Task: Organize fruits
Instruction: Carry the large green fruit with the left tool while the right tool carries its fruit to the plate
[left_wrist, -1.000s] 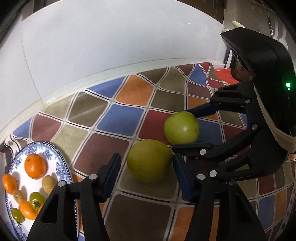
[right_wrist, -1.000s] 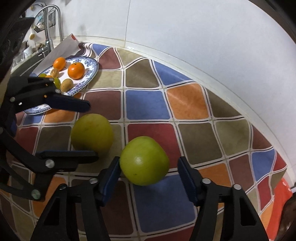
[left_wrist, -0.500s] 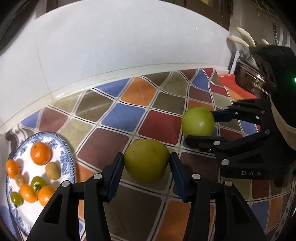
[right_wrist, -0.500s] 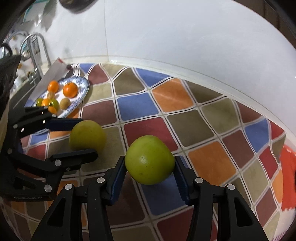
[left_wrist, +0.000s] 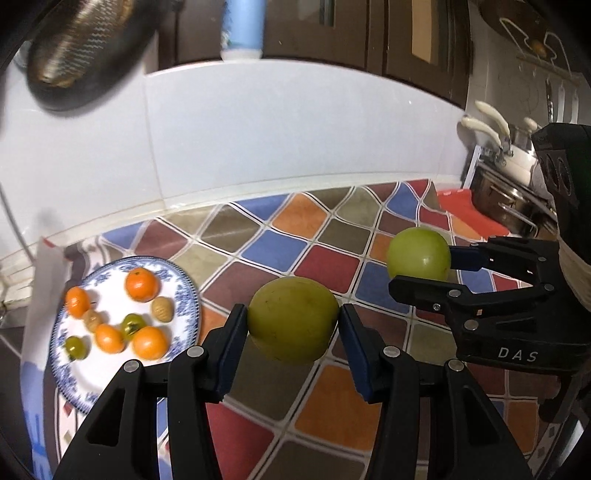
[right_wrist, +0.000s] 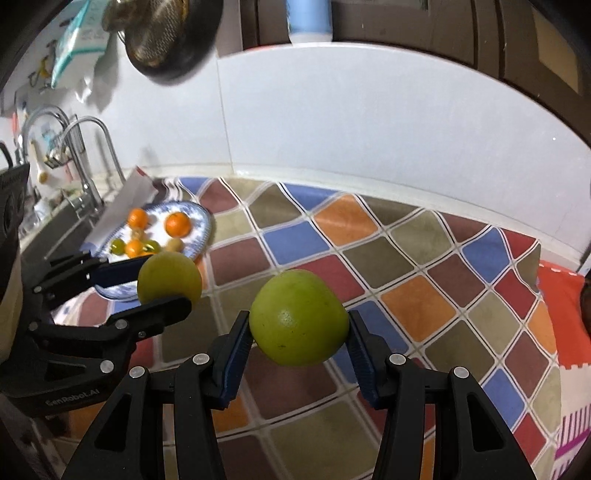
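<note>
My left gripper (left_wrist: 291, 332) is shut on a yellow-green round fruit (left_wrist: 293, 319) and holds it above the checkered mat. My right gripper (right_wrist: 299, 328) is shut on a greener round fruit (right_wrist: 299, 317), also lifted. Each shows in the other view: the right gripper's fruit (left_wrist: 419, 254) at the right of the left wrist view, the left gripper's fruit (right_wrist: 170, 277) at the left of the right wrist view. A blue-and-white plate (left_wrist: 183, 284) with several small oranges and green fruits lies at the left; it also shows in the right wrist view (right_wrist: 201, 236).
A colourful checkered mat (left_wrist: 332, 258) covers the counter. A white tiled wall (left_wrist: 258, 129) stands behind. A steel pot (left_wrist: 506, 199) sits at the far right. A sink with a faucet (right_wrist: 85, 155) lies left of the plate. A dark pan (right_wrist: 170, 40) hangs above.
Both grippers closed on their fruits and lifted them off the mat. Both views have risen and tilted up, showing more wall and cabinets.
</note>
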